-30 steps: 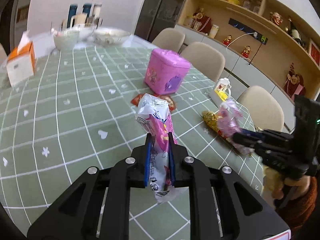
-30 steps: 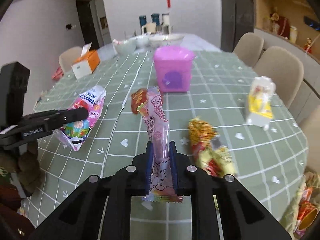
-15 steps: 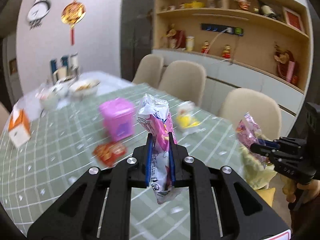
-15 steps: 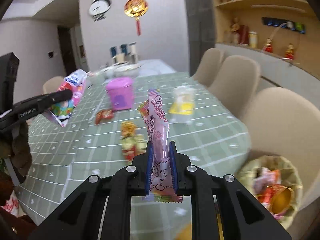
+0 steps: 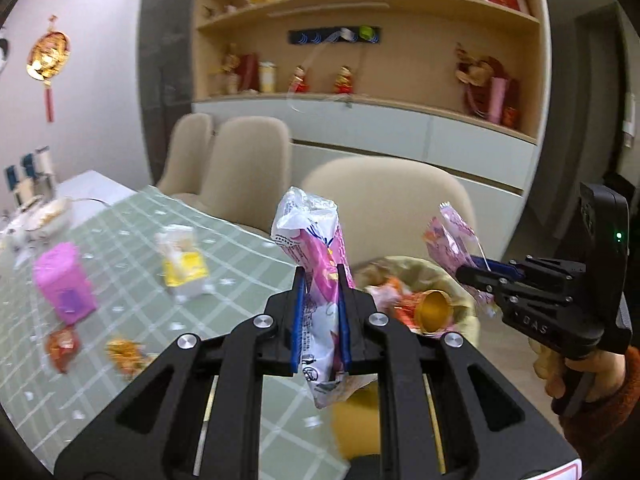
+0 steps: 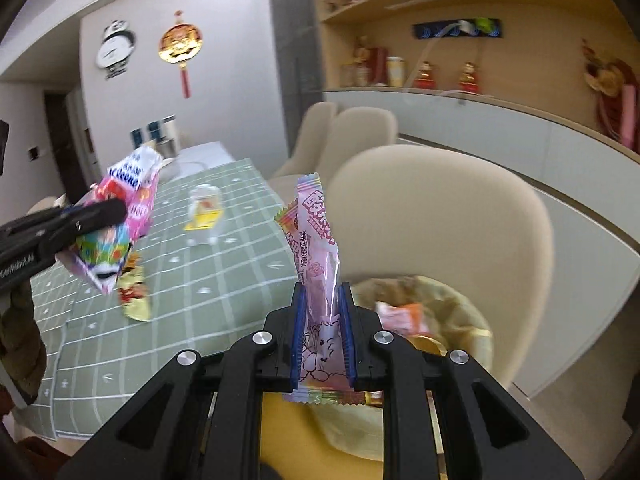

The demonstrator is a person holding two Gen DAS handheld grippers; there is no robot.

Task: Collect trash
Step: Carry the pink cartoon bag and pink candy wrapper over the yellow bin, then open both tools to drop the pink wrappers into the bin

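My left gripper is shut on a pink and white tissue pack wrapper, which stands up between the blue pads. My right gripper is shut on a long pale pink candy wrapper. Just past both grippers, beside the table's end, sits a trash bin lined with a yellowish bag, holding wrappers and a gold cup. The right gripper with its wrapper shows at right in the left wrist view. The left gripper with its pack shows at left in the right wrist view.
The green checked table carries a pink box, a yellow and white bottle, and loose wrappers. Beige chairs stand along the table. A shelf wall is behind.
Both grippers have swung right, away from over the table toward the bin at its end, each keeping its wrapper. The bin has come into view in front of them.
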